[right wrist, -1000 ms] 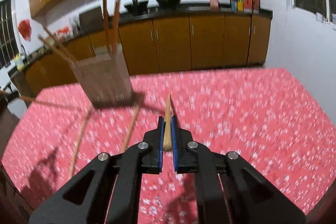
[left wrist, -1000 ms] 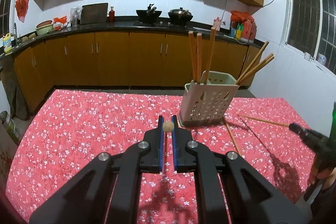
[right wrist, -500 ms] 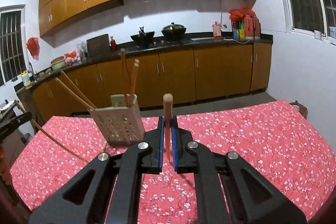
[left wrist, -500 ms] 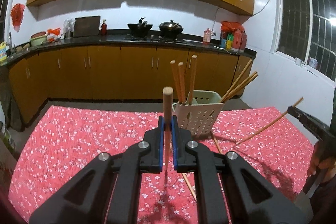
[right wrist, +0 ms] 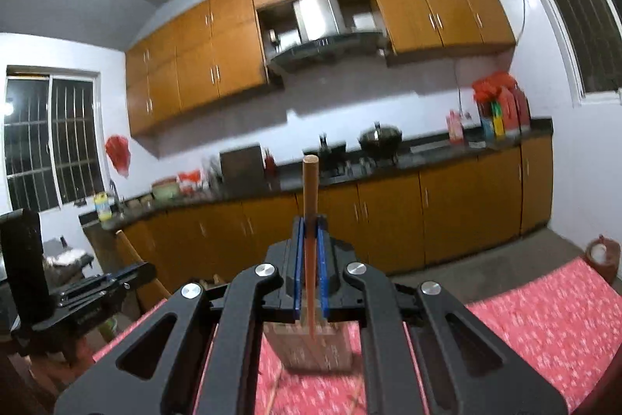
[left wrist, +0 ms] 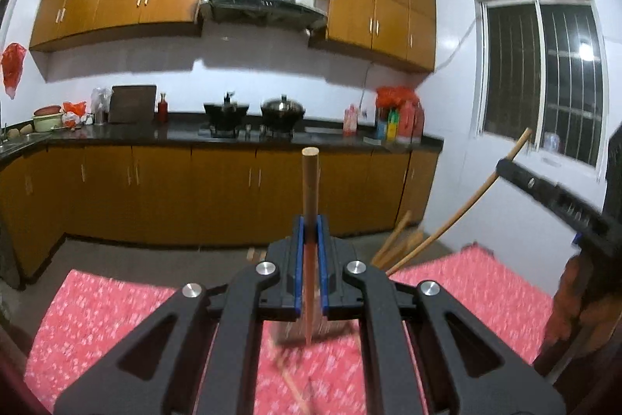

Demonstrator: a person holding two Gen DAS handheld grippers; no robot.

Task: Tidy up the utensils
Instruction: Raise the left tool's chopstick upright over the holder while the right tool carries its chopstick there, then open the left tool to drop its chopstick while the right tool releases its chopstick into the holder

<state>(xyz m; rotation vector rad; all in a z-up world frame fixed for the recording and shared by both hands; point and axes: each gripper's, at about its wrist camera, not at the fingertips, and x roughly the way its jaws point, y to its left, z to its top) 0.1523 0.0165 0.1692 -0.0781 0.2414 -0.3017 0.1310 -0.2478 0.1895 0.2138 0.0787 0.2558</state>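
Observation:
My left gripper [left wrist: 310,224] is shut on a wooden chopstick [left wrist: 310,189] that stands upright, its thin end pointing down over the perforated utensil holder [left wrist: 334,331], mostly hidden behind the fingers. My right gripper [right wrist: 310,224] is shut on a second upright chopstick [right wrist: 310,193] above the same holder [right wrist: 311,347]. In the left wrist view the right gripper [left wrist: 544,189] shows at the right with its chopstick [left wrist: 470,209] slanting down toward the holder. Several chopsticks [left wrist: 396,240] stick out of the holder.
The table has a red flowered cloth [left wrist: 97,314]. A loose chopstick [left wrist: 291,387] lies on it near the holder. Kitchen cabinets and a counter [left wrist: 233,135] with pots stand behind. The left gripper body [right wrist: 77,294] shows at the left in the right wrist view.
Both grippers have tilted up and risen, so the chopsticks now stand upright over the holder and both cameras look at the kitchen wall. The holder has dropped low in both views.

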